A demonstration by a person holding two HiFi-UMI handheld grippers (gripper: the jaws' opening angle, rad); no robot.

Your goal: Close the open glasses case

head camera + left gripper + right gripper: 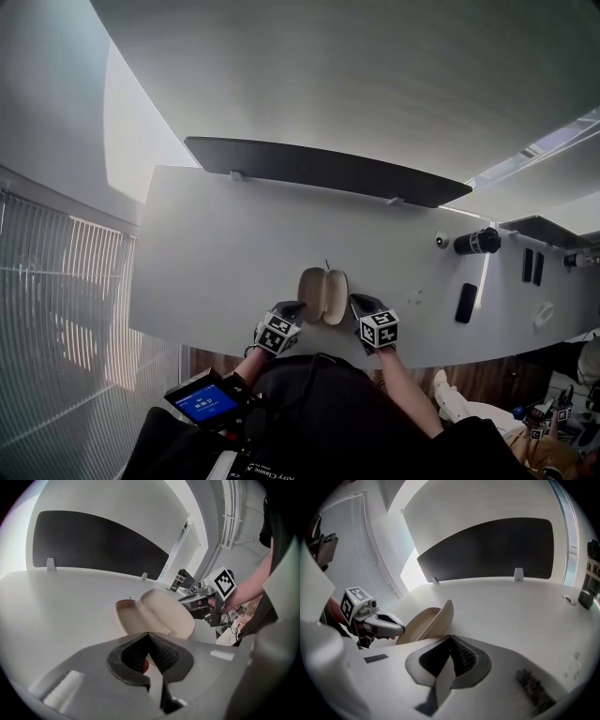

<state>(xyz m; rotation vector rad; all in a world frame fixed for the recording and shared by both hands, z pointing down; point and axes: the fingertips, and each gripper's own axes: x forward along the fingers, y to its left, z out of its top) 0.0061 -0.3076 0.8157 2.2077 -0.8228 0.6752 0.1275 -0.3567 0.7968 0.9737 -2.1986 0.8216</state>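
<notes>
White desk (216,244), long and curved in the head view. A dark panel (319,171) stands along its far edge. White wall (356,75) behind it, blinds (56,309) off to my left. Wood floor shows under the desk's near edge.

Far to my right on the desk lie a black phone (466,303), flat, and a black cylinder (476,242) on its side; both are well apart from the case. More small dark bits sit further right, too small to tell.

The case (323,295) is beige and open, near the desk's front edge, straight ahead of me and between my two grippers. Its two halves are spread side by side and joined at the hinge. From the right gripper view one half stands tilted up, the other lies low. The half whose inside faces the left gripper view shows nothing in it; I cannot see into the other.

Left gripper (292,307): jaw tips pressed together, nothing pinched, just beside the case's left half. Right gripper (356,300): tips also together, nothing between them, just beside the right half. Neither clearly touches the case.

A small device (208,401) with a blue screen hangs at my chest.
</notes>
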